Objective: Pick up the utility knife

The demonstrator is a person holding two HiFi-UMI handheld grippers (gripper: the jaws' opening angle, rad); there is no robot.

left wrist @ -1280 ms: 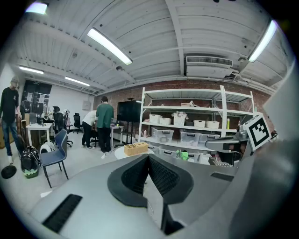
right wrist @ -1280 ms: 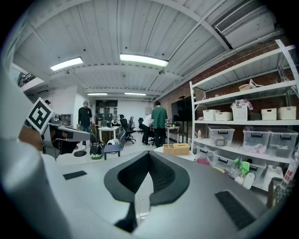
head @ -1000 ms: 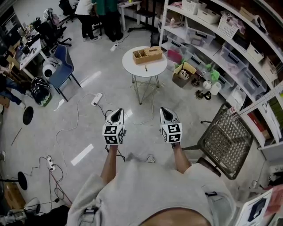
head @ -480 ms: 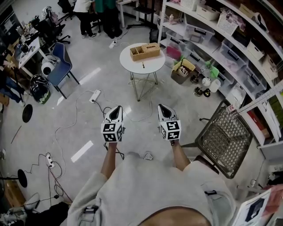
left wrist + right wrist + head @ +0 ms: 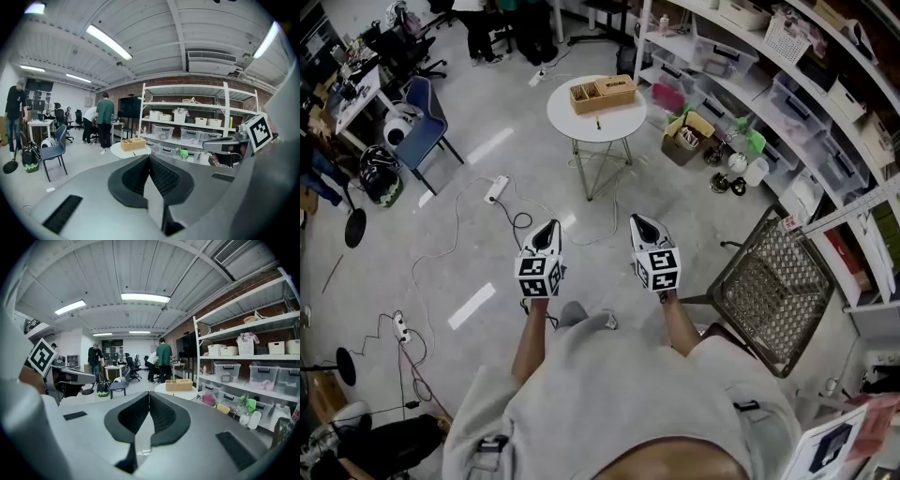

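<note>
A round white table (image 5: pixel 619 127) stands well ahead of me on the floor, with a wooden compartment box (image 5: pixel 602 94) on it. In front of the box lies a small dark slim object (image 5: pixel 598 123), too small to identify as the utility knife. My left gripper (image 5: pixel 547 231) and right gripper (image 5: pixel 639 223) are held side by side in the air, far short of the table. Both are shut with nothing in them. The left gripper view shows the shut pads (image 5: pixel 158 176) below the distant box (image 5: pixel 132 143). The same box (image 5: pixel 178 385) appears in the right gripper view.
A metal mesh chair (image 5: pixel 778 291) stands close on my right, in front of long shelves (image 5: pixel 787 84) with bins. Cables and a power strip (image 5: pixel 495 189) lie on the floor to the left. A blue chair (image 5: pixel 420 122) and people stand at the far left.
The table and box have slid left and nearer in the head view as I move forward. Both grippers stay shut, side by side, a little higher in the picture.
</note>
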